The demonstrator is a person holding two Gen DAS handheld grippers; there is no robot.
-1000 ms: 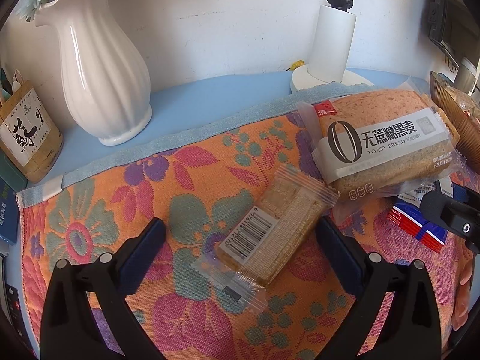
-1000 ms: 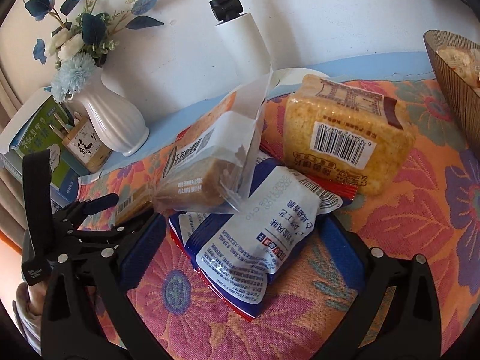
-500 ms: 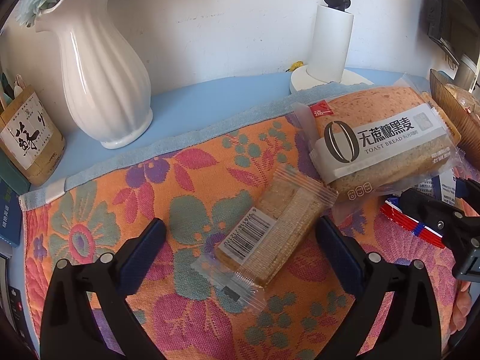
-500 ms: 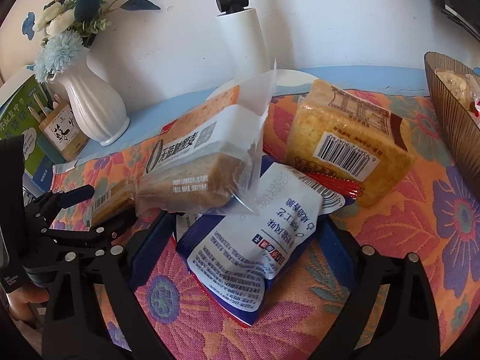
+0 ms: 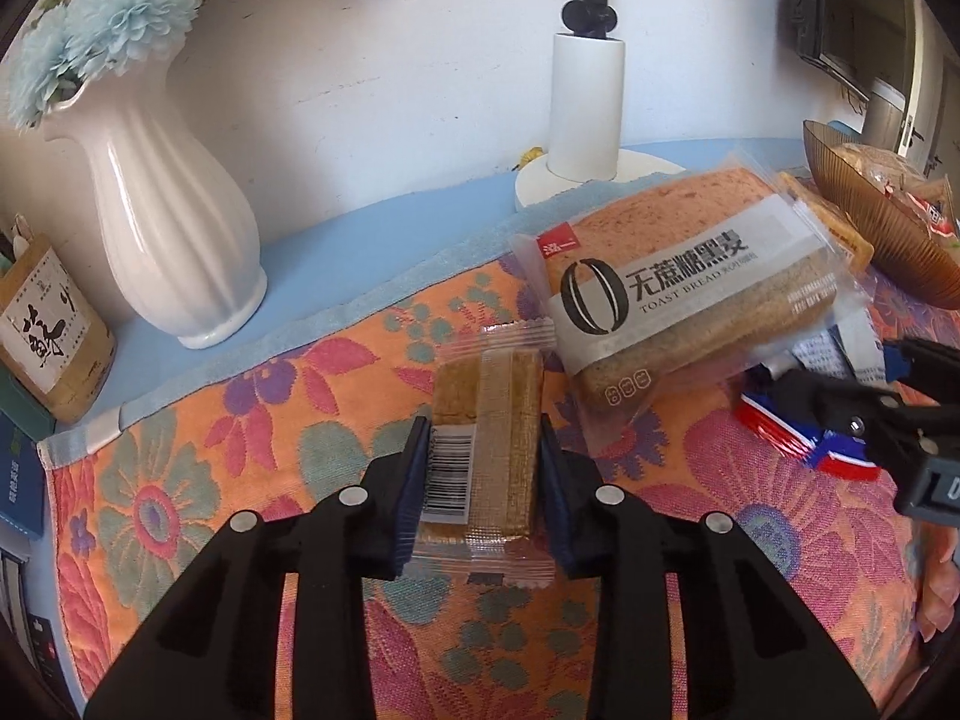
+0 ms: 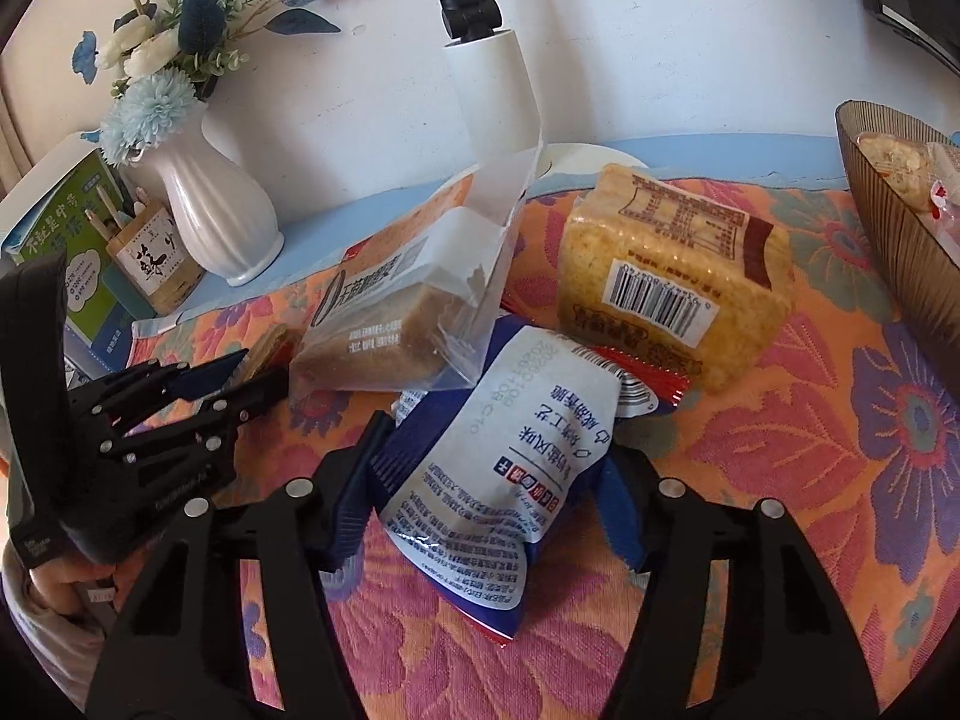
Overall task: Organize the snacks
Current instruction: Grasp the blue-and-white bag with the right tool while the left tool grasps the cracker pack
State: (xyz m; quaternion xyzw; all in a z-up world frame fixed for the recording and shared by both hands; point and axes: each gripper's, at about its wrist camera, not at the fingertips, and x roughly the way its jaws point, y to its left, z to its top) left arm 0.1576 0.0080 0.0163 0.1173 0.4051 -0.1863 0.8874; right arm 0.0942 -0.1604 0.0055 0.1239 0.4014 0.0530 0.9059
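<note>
Floral cloth (image 5: 252, 420) — left gripper (image 5: 480, 474) clamps the wafer bar (image 5: 483, 450) squarely between its pads. Right gripper (image 6: 486, 480) pinches the blue-white packet (image 6: 510, 456) — toast bread (image 5: 690, 288) just beyond.

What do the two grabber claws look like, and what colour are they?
Both are black plastic claws made of jointed bars with round silver screws. The left gripper has two fingers lined with dark blue ribbed pads. The right gripper matches it, with the same blue pads. From the side, the left one has a chunky black handle with faint small lettering, too blurry to read. No cables or sleeves show.
</note>
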